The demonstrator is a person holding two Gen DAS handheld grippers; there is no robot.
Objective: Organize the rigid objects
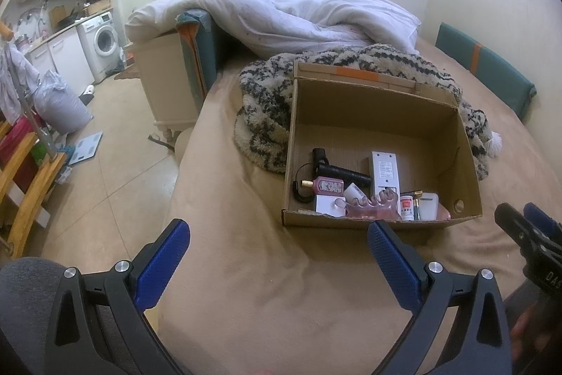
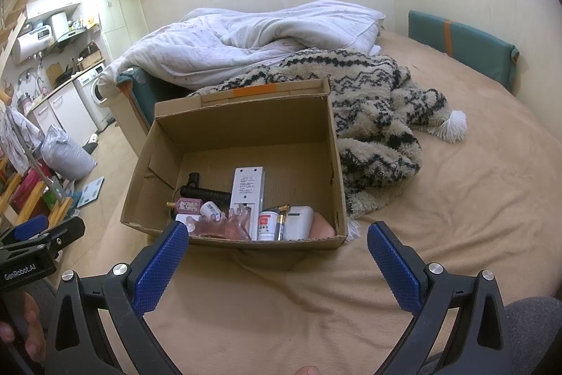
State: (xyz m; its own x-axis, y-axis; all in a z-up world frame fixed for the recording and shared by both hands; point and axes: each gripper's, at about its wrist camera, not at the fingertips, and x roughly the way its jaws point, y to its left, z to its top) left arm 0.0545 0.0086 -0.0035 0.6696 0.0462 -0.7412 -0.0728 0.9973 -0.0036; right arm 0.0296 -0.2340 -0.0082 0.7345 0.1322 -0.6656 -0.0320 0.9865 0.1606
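Cardboard box (image 2: 242, 132) sits open on a tan bedsheet (image 2: 456, 199), flaps up, orange tape on the far flap. Its far side rests against a shaggy cream-and-black throw (image 2: 372, 115); a white duvet (image 2: 246, 41) is heaped beyond that.

Contents are bunched toward the near wall of the box:
- white remote (image 2: 247, 190), lying face down, label up, roughly mid-floor
- black flashlight-like tool (image 2: 207, 192) to its left, lying flat
- small pink bottle (image 2: 188, 207) with a gold cap, beside the black tool
- clear pink plastic piece with wavy edge (image 2: 228, 227) against the near wall
- small white bottle with red label (image 2: 267, 225) and a battery (image 2: 280, 224) just beside it
- white rounded case (image 2: 298, 222), then something pale pink (image 2: 321, 227) in the near right corner, partly hidden

Left gripper (image 1: 279, 264): blue pads spread wide, nothing between them, held over bare sheet short of the box's near left corner. Right gripper (image 2: 277, 264): also spread wide and empty, lined up with the box's near wall but apart from it.

Each tool shows at the edge of the other's view. A hand (image 2: 21, 322) is visible on the left tool's grip. Kitchen corner with a washing machine (image 1: 105, 39) lies off to the left.
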